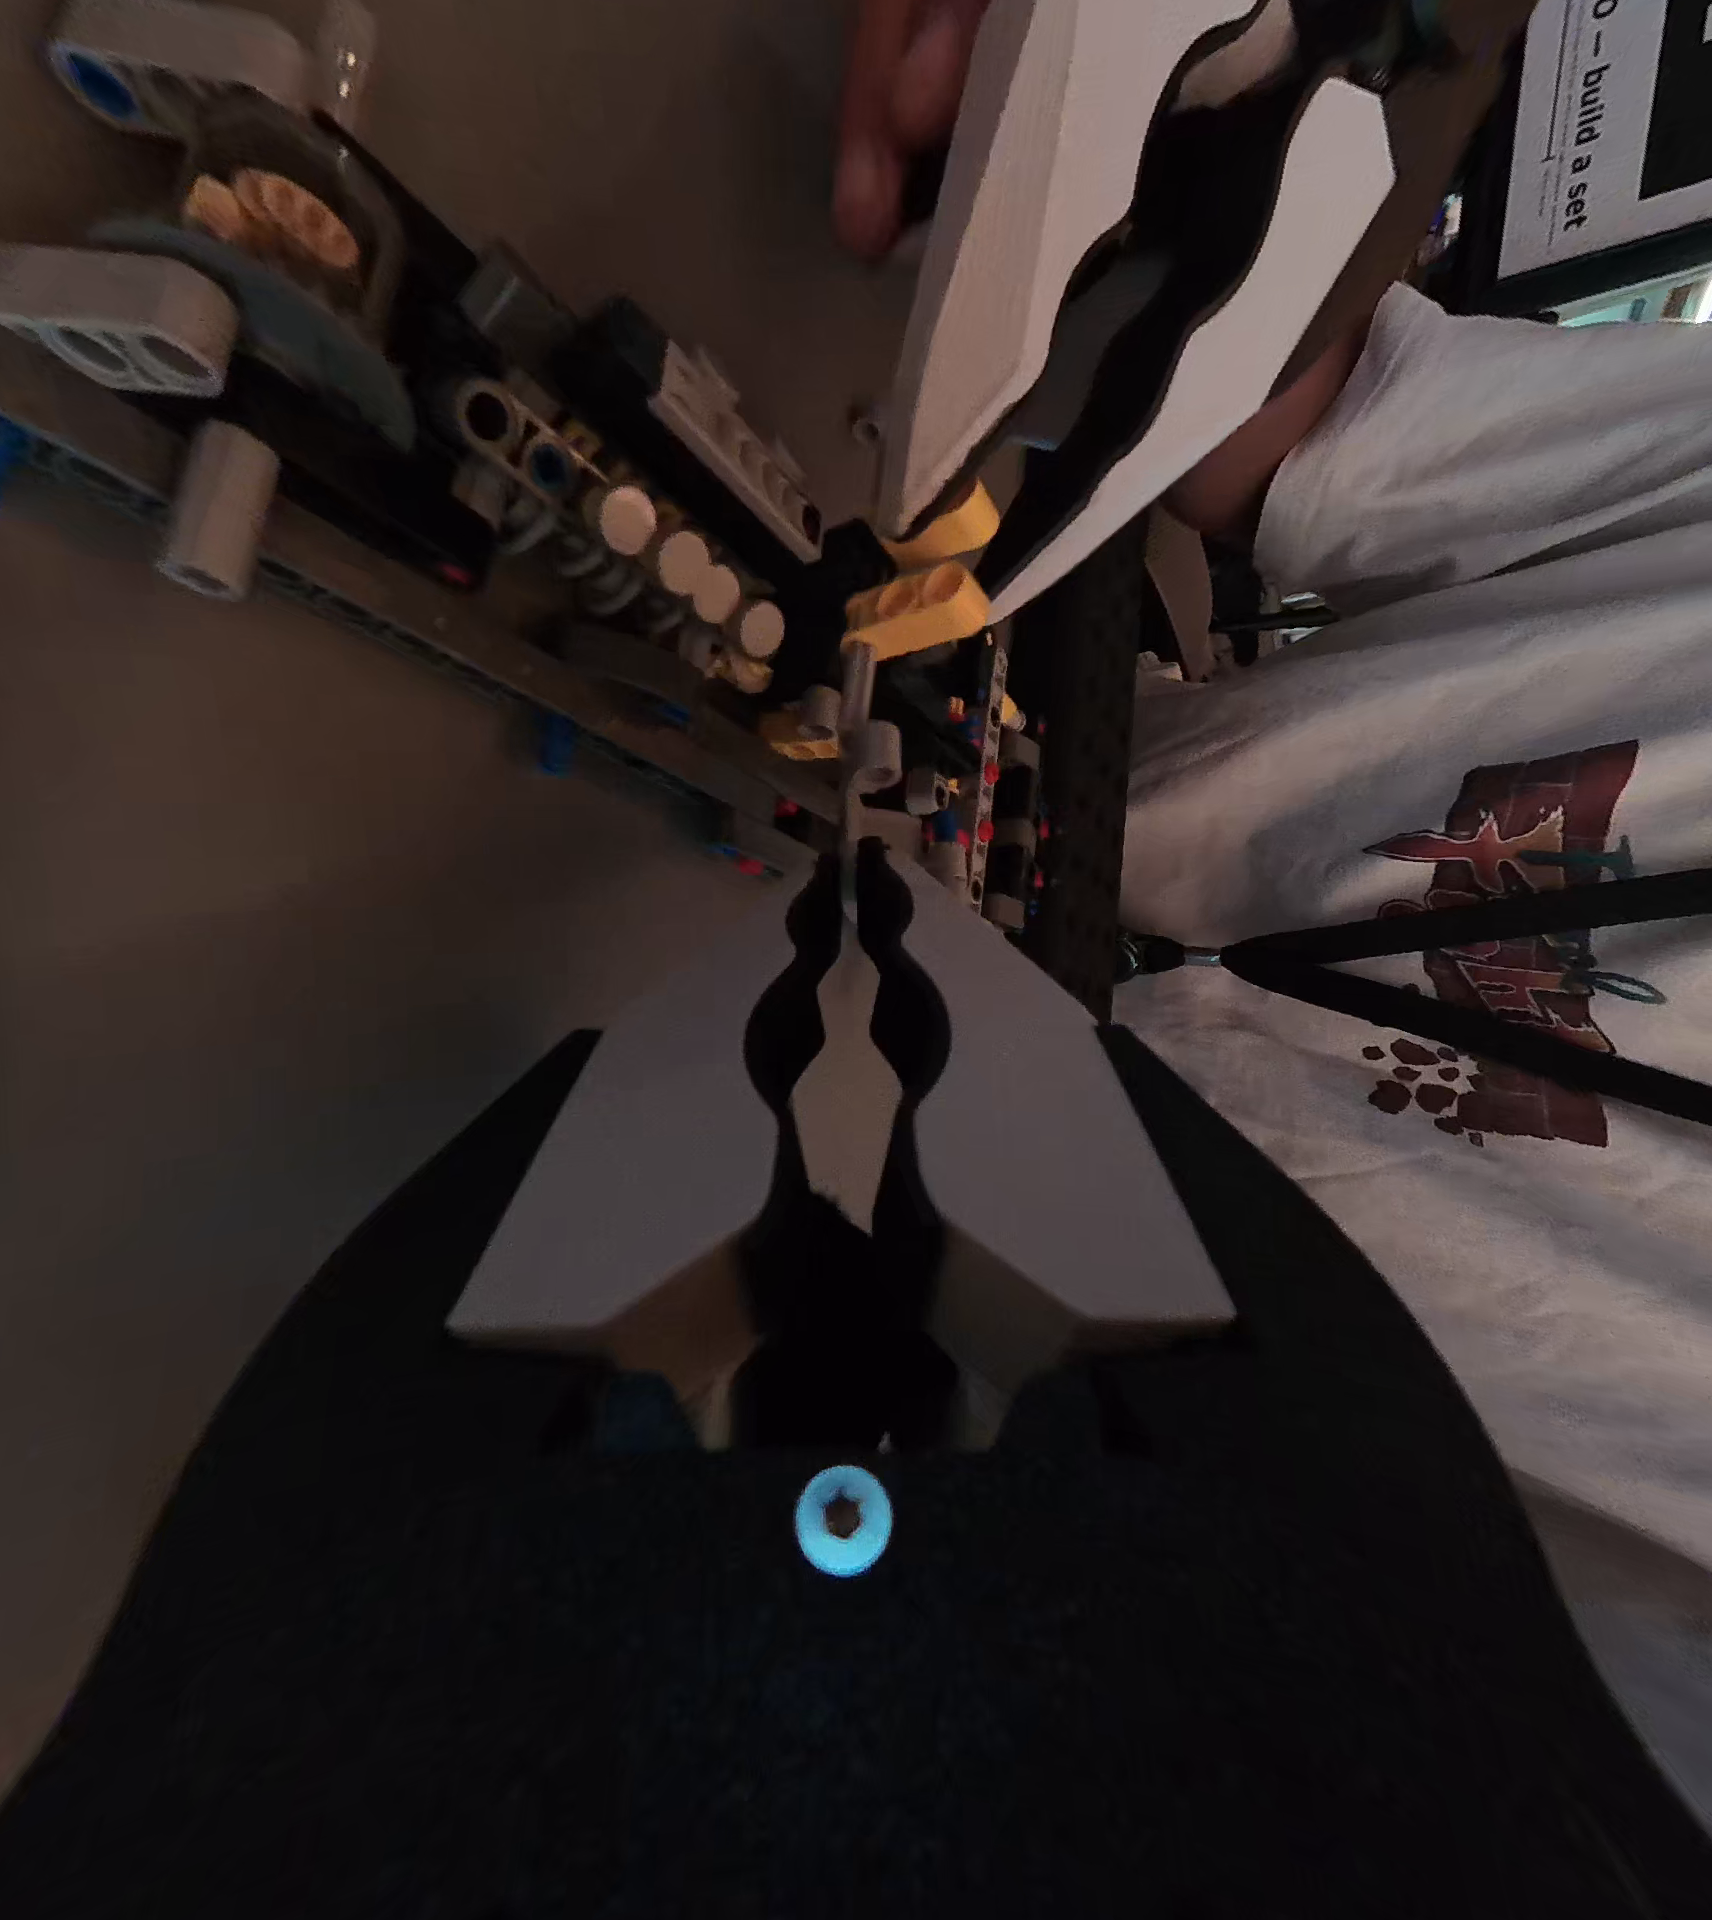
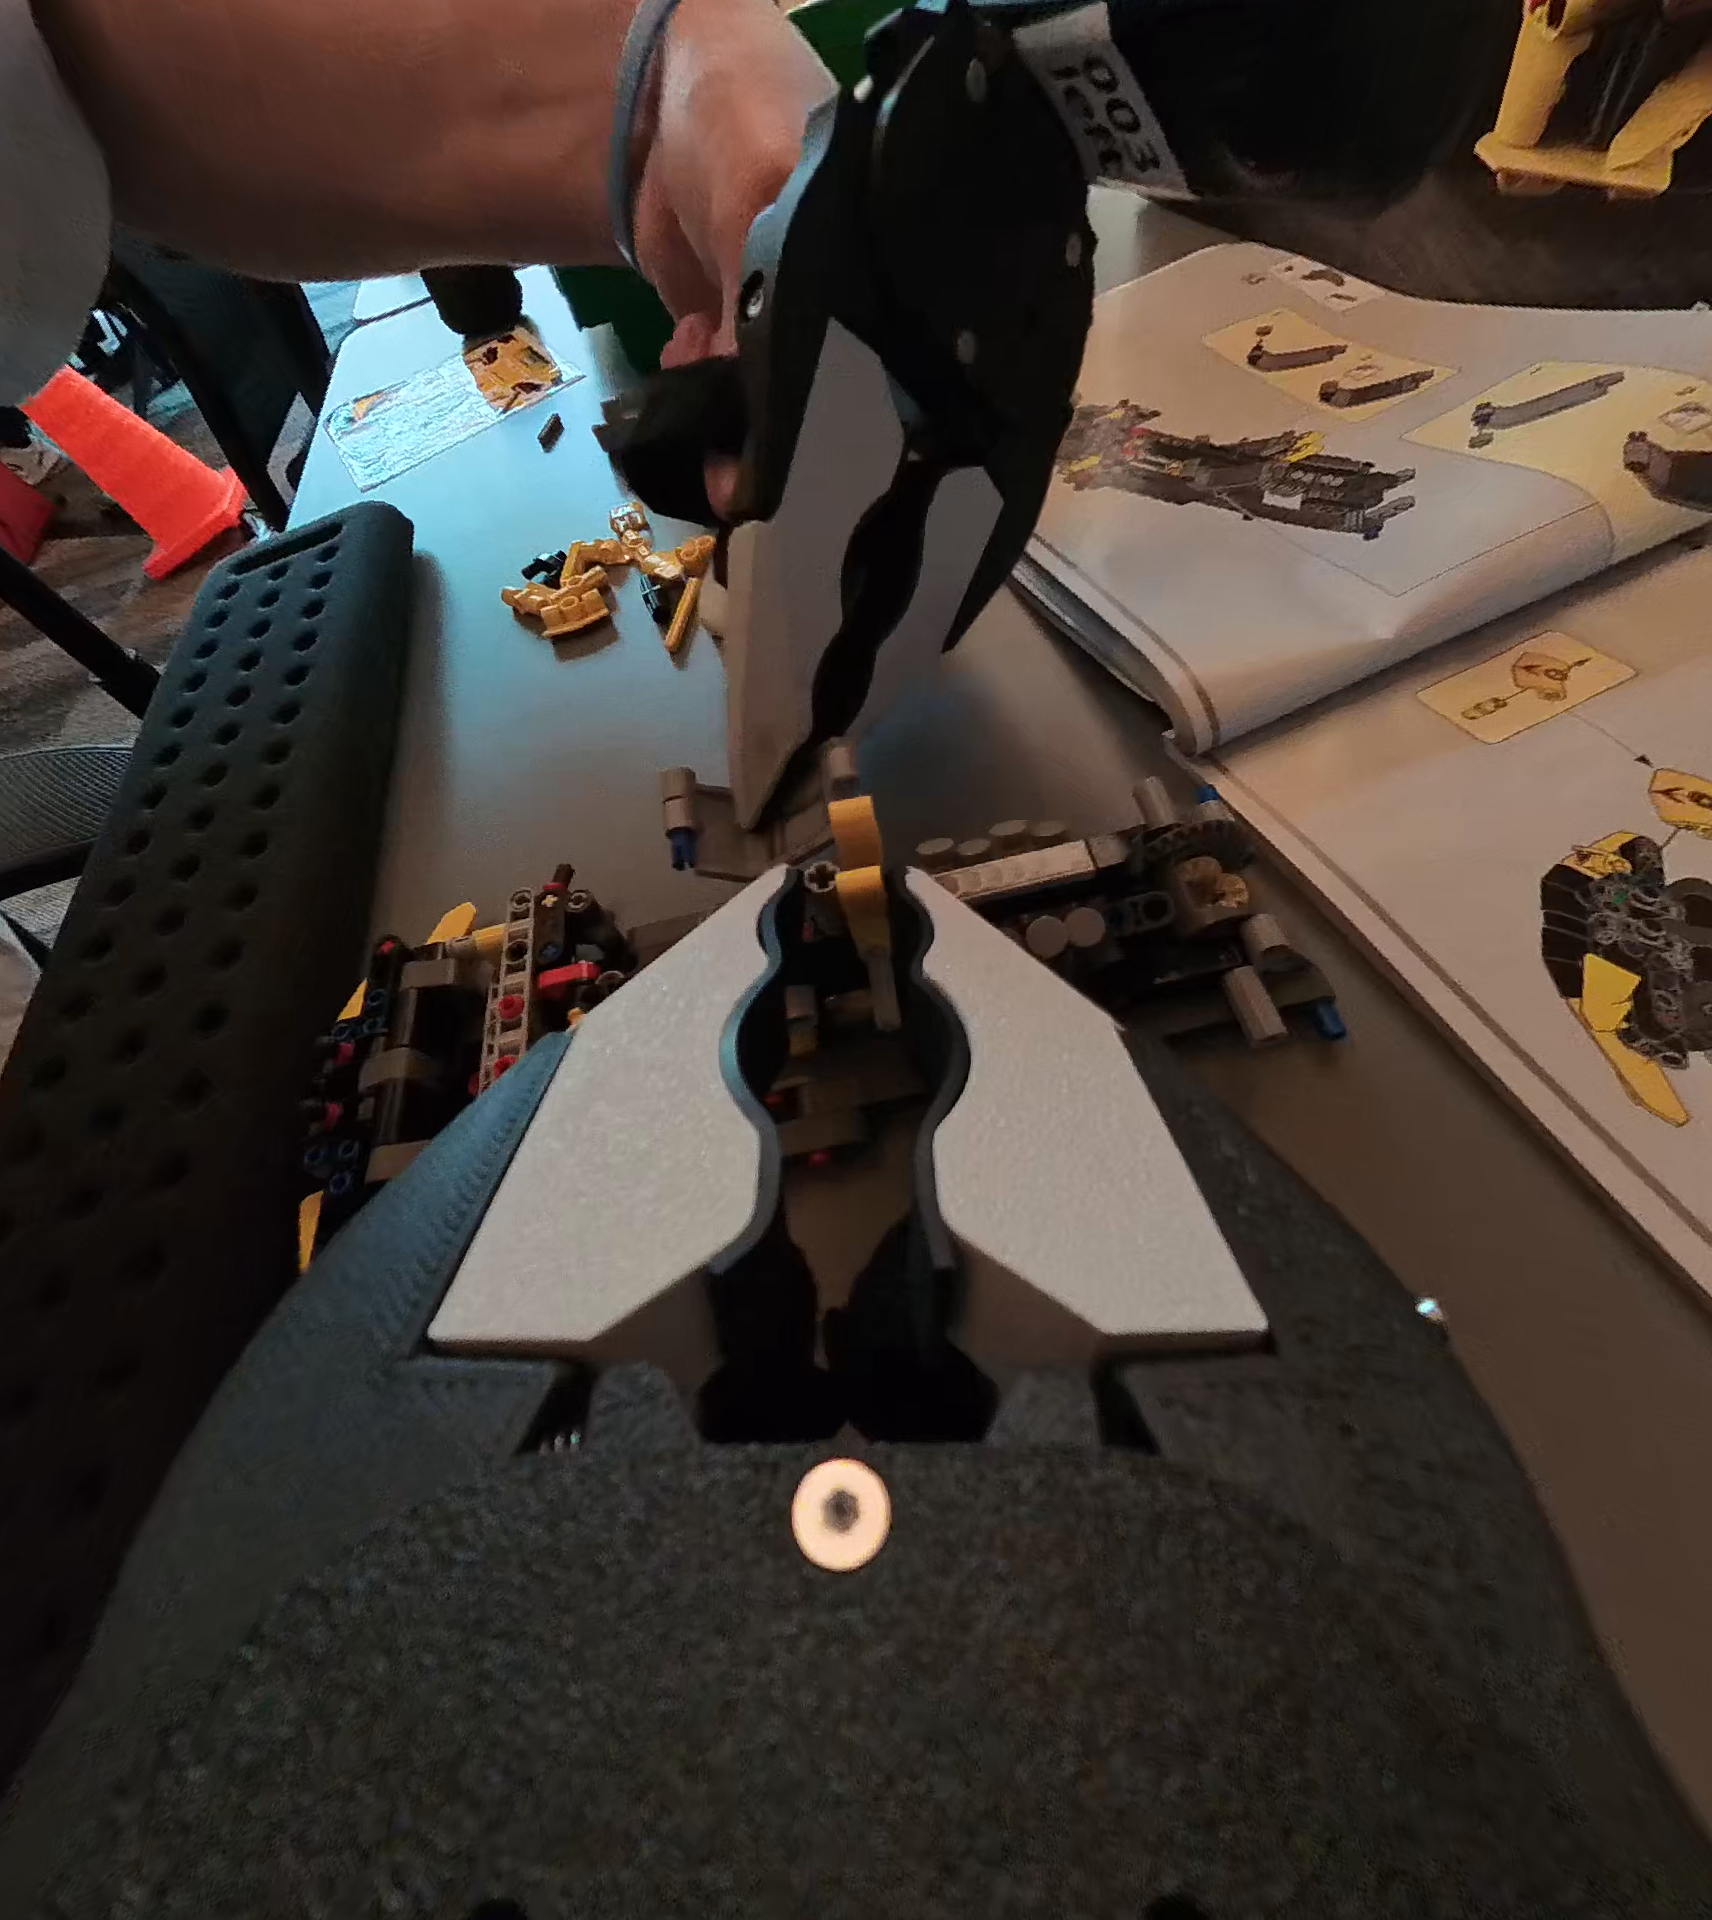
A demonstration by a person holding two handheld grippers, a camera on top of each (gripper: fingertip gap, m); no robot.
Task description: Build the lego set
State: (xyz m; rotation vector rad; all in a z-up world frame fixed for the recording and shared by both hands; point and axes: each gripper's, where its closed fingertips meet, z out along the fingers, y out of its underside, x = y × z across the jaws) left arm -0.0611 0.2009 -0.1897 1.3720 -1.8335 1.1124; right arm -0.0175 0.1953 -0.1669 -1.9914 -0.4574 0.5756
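A partly built Lego model (image 2: 1091, 914) of black, grey and yellow Technic parts lies on the grey table (image 2: 540, 727); it also shows in the left wrist view (image 1: 519, 499). My right gripper (image 2: 854, 883) is shut on a yellow piece (image 2: 854, 831) at the model's middle. The left wrist view shows that gripper (image 1: 966, 561) coming in from above onto the yellow piece (image 1: 919, 603). My left gripper (image 1: 850, 873) is shut on a thin grey part (image 1: 857, 800) of the model. In the right wrist view it (image 2: 800, 774) reaches down just behind the yellow piece.
An open instruction booklet (image 2: 1351, 582) lies to the right of the model. Loose yellow and black pieces (image 2: 603, 582) and a sticker sheet (image 2: 447, 405) lie farther back. A black perforated chair back (image 2: 208, 831) stands at the left table edge. A person's hand (image 2: 706, 208) holds the left gripper.
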